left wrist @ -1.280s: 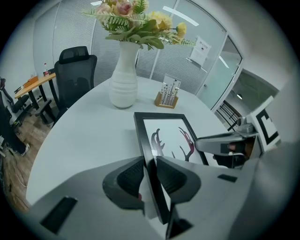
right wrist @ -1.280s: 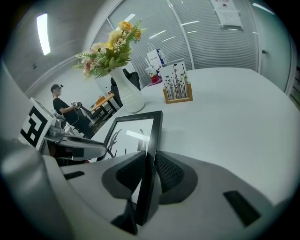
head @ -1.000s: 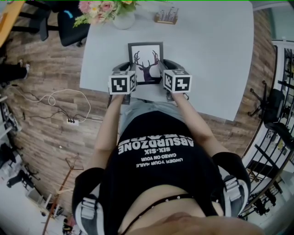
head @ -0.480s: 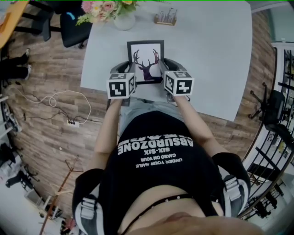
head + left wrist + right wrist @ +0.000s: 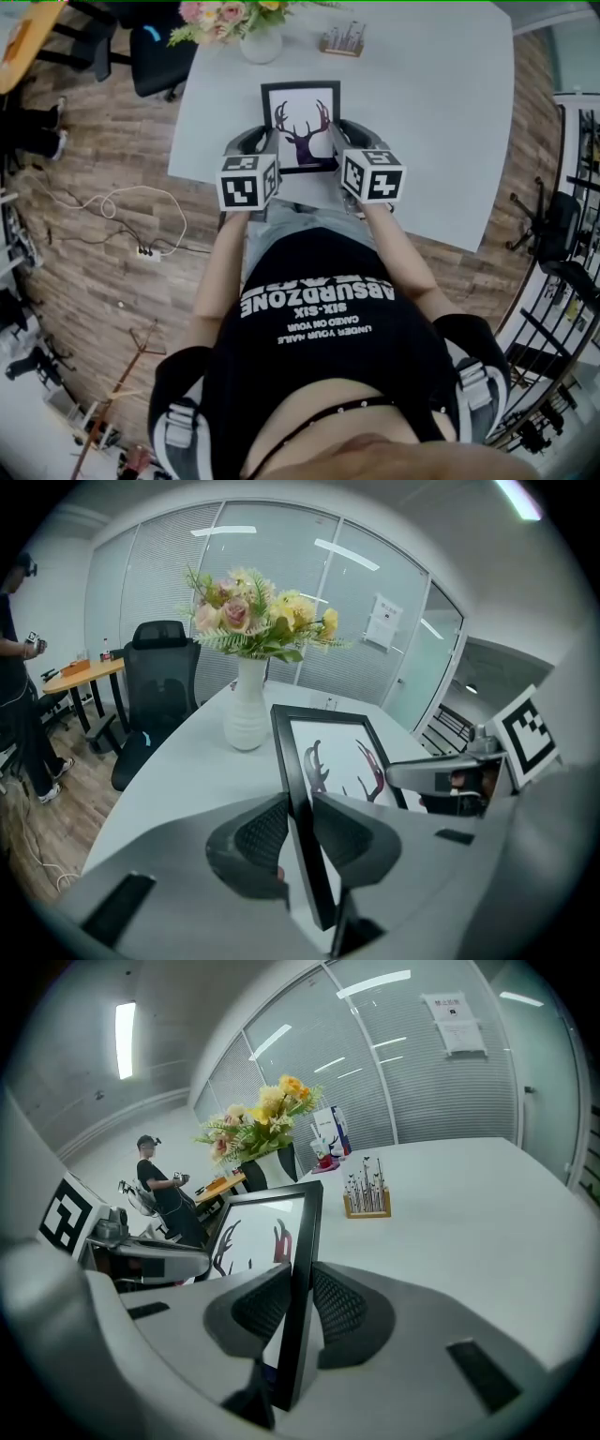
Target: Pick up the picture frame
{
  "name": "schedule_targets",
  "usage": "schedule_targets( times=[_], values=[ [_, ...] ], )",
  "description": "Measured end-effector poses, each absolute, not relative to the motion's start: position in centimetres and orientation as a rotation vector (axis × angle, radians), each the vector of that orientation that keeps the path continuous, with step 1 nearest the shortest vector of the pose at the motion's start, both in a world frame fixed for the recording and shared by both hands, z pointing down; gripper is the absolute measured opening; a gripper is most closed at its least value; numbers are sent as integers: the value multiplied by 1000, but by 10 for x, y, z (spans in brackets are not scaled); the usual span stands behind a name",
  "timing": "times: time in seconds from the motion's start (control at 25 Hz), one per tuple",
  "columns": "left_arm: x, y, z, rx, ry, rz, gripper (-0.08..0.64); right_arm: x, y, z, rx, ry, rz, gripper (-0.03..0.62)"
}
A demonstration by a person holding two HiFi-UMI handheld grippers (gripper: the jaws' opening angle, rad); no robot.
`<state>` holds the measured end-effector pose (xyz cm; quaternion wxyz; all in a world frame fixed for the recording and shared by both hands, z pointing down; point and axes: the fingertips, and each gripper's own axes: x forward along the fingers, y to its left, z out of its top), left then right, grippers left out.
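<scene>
At the white rectangular table point(image 5: 441, 112), we pinch the black antler-print picture frame point(image 5: 300, 127): left hand-held gripper point(image 5: 298, 829) clamps its left edge, right hand-held gripper point(image 5: 302, 1305) its right.

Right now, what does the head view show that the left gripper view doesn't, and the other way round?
Only the head view: the wooden floor with a white cable, and the wearer's black T-shirt. Only the left gripper view: glass walls, a person standing by an orange desk, and a close look at the left gripper shut on the picture frame. Both: that frame, the flower vase, the white table and a black chair.
</scene>
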<state>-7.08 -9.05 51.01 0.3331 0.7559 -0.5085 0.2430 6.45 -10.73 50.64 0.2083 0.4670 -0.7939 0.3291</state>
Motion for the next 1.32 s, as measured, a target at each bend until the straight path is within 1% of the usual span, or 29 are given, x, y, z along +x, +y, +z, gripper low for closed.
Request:
schedule_targets(
  times=[0.56, 1.32],
  values=[
    [-71, -87, 465, 2050, -1381, 558, 92, 65, -107, 470, 1320, -2299, 871, 86],
    [-74, -78, 457, 2057, -1416, 552, 94, 61, -100, 459, 1308, -2323, 825, 86]
  ],
)
